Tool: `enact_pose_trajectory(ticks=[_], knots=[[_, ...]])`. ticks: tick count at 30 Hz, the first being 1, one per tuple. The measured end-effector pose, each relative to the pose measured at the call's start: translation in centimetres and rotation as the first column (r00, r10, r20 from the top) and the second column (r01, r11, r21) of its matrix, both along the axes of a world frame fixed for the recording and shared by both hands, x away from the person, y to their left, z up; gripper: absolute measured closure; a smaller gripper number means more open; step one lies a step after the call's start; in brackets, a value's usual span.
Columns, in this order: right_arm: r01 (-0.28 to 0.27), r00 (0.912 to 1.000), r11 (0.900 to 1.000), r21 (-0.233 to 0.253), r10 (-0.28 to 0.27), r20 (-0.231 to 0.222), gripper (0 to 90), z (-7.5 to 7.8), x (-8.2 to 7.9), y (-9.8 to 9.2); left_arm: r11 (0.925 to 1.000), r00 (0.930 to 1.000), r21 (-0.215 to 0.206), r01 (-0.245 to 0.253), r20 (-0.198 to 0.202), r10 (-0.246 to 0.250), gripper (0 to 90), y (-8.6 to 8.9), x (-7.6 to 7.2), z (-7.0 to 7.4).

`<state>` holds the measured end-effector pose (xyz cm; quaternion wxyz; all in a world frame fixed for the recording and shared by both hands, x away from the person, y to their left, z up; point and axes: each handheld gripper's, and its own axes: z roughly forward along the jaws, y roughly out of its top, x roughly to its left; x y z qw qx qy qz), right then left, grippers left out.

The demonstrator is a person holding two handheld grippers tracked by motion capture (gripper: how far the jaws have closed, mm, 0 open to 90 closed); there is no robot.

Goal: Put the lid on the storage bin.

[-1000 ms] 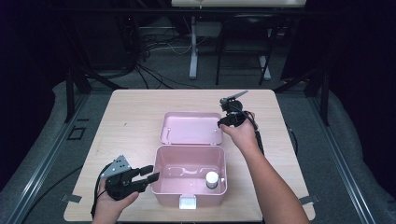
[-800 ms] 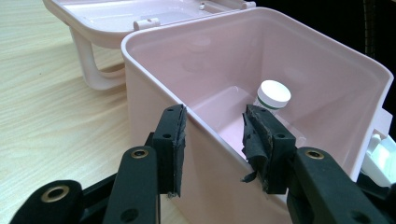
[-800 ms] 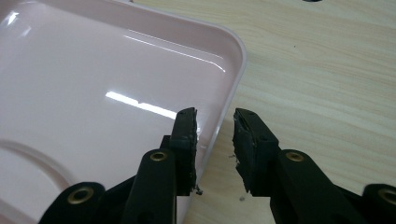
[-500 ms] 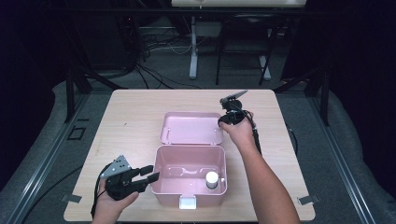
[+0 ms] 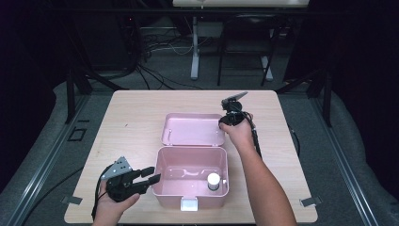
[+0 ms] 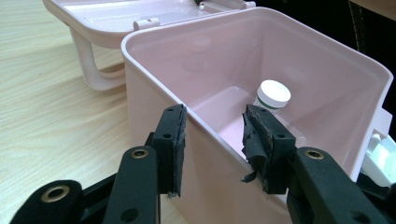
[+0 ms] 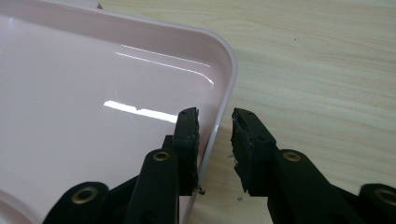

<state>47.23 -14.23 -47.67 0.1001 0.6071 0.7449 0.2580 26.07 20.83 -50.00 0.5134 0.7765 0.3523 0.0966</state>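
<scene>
I am straddling the lid's (image 7: pixel 116 102) rim with my right tool (image 7: pixel 215 135), jaws parted, and should clench squarely while my released left tool (image 6: pixel 212 140) braces the box (image 5: pixel 192 181) wall on the table (image 5: pixel 131 117).

The box (image 5: pixel 192 181) was pale pink all over, and its opened lid (image 5: pixel 193 129) was the same glossy pink, with a white latch (image 5: pixel 188 204) at the front. Inside stood a small bottle (image 6: pixel 272 94) with a white cap and a thin green band beneath it. The table (image 5: pixel 136 113) was light wood with fine grain. Both grippers had black fingers (image 6: pixel 170 140); a grey plate (image 5: pixel 115 167) topped the left gripper (image 5: pixel 147 174).
</scene>
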Motion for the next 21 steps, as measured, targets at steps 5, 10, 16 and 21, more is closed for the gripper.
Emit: enact_pose_trajectory(ticks=[5, 10, 16, 21], knots=[[0.002, 1.0000, 1.000, 0.004, -0.002, 0.001, 72.4, -0.08, 0.11, 0.15, 1.0000, 1.0000, -0.003, -0.002, -0.002, 0.002, 59.3, -0.02, -0.01, 0.00], [0.015, 0.9999, 1.000, 0.013, -0.015, -0.003, 76.3, -0.21, 0.14, 0.36, 1.0000, 1.0000, -0.005, -0.002, -0.003, 0.002, 59.3, -0.01, -0.02, -0.02], [0.029, 0.9996, 0.999, 0.016, -0.028, -0.002, 79.8, -0.10, 0.10, 0.24, 1.0000, 1.0000, 0.000, 0.001, 0.001, -0.001, 59.2, 0.00, 0.01, -0.01], [0.031, 0.9995, 0.999, 0.017, -0.031, -0.003, 80.2, -0.05, 0.04, 0.23, 1.0000, 1.0000, -0.004, -0.003, 0.000, 0.003, 59.2, -0.03, -0.01, -0.02]])
